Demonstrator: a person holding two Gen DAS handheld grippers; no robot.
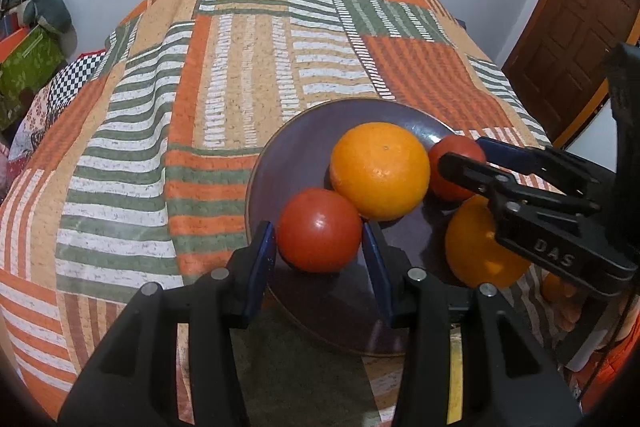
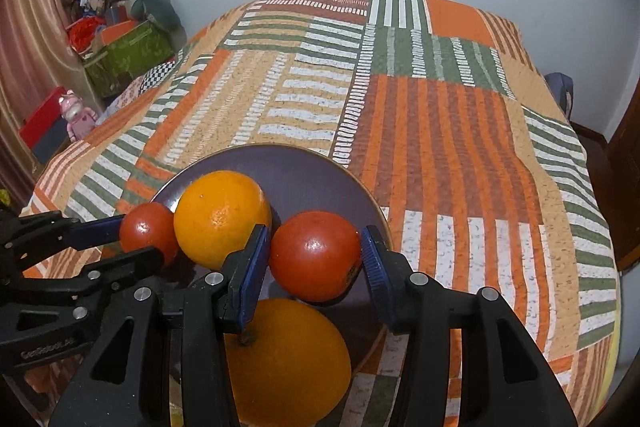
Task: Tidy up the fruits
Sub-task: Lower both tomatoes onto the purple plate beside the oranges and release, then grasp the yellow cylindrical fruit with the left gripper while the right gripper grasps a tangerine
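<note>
A dark purple plate is sitting on a striped patchwork bedspread, carrying 2 oranges and 2 red tomatoes. The left tool is bracketing the near tomato, its blue pads touching or nearly touching the skin. The right tool is clamping the second tomato beside the back orange. Judging from this, both round fruits could be slipping free, and lifting either might be nudging the front orange off the rim.
</note>
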